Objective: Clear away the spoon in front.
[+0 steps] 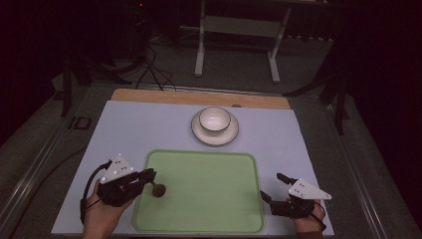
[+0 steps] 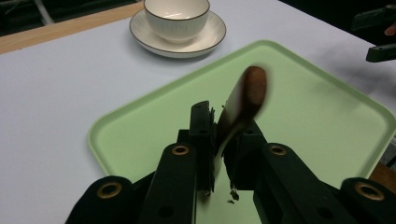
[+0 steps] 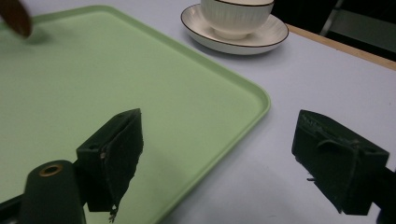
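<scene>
From the high view, the left gripper sits at the left edge of the green tray, its jaws clenched on the thin handle of a wooden spoon. The spoon's brown bowl end hangs over the tray's left part, close to its surface (whether it touches cannot be told). The right gripper rests on the pale worktop just off the tray's right edge, its jaws spread and nothing between them. Beyond the tray, near the worktop's far side, a white cup stands on a white saucer.

In the left gripper view, the two black jaws stand almost together with the spoon pinched between them; its handle rises from the pads and tilts to the right, ending in the rounded brown bowl, blurred, above the tray. The cup and saucer lie further off, on the worktop past the tray's far corner. At the upper right edge, the dark tips of the other gripper show.

In the right gripper view, the jaws are wide apart and released: one stands over the tray, the other over the bare worktop, with the tray's rounded corner between them. The spoon's brown end shows at the top left, above the tray. The cup on its saucer stands beyond the corner.
</scene>
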